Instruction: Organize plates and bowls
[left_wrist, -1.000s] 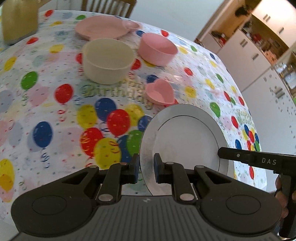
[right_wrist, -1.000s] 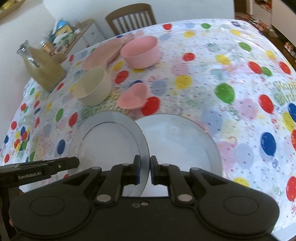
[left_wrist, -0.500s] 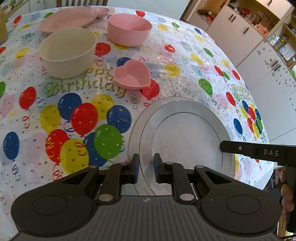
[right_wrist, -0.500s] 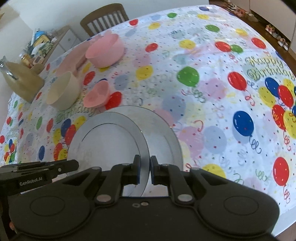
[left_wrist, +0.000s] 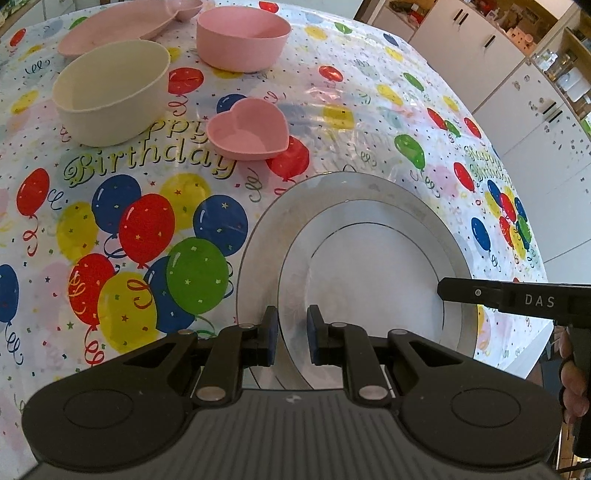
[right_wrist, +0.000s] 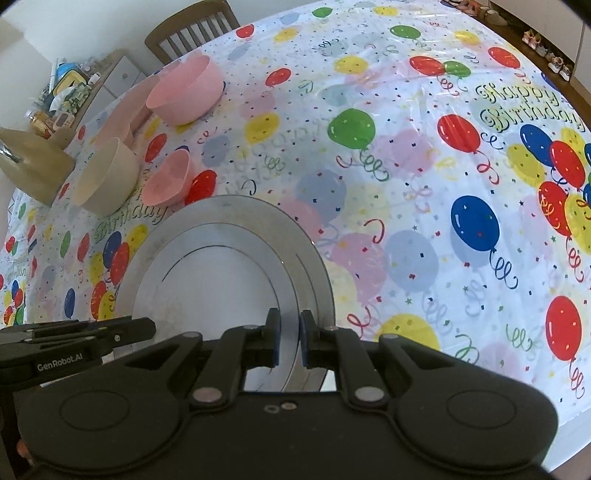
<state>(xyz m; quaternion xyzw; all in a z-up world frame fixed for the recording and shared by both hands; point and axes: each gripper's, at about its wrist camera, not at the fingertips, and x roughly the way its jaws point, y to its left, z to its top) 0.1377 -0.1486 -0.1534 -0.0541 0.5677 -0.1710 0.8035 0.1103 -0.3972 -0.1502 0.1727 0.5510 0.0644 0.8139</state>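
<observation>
While both of our grippers pinch the same white, silver-rimmed ceramic plate (left_wrist: 373, 273) by opposite edges, we judge the step in hand to be setting it squarely onto the matching plate underneath (left_wrist: 258, 243), whose rim shows as a crescent beyond it. Our left gripper (left_wrist: 291, 334) has its jaws pressed onto the plate's near rim; our right gripper (right_wrist: 289, 339) clamps the rim on the other side, and its black finger enters the left view at the right edge. The pair of plates sits near the table's edge on the balloon-printed plastic tablecloth (left_wrist: 140, 236).

To do this well, we should keep both hands level with each other so the plate does not tip, line its rim up with the lower rim all round, and let it come down gently before we loosen either grip; releasing one side early could make it slide or clatter.

Farther back stand the cream round bowl (left_wrist: 110, 96), the pink round bowl (left_wrist: 242, 37), the small pink heart-shaped dish (left_wrist: 248, 129) and a flat pink plate (left_wrist: 110, 33), all well apart from the white stack.

Readable writing: "Happy Birthday" in gold script on the cloth, "DAS" on the right gripper's finger, and "GenRobot.AI" on the left gripper as seen from the right wrist.
</observation>
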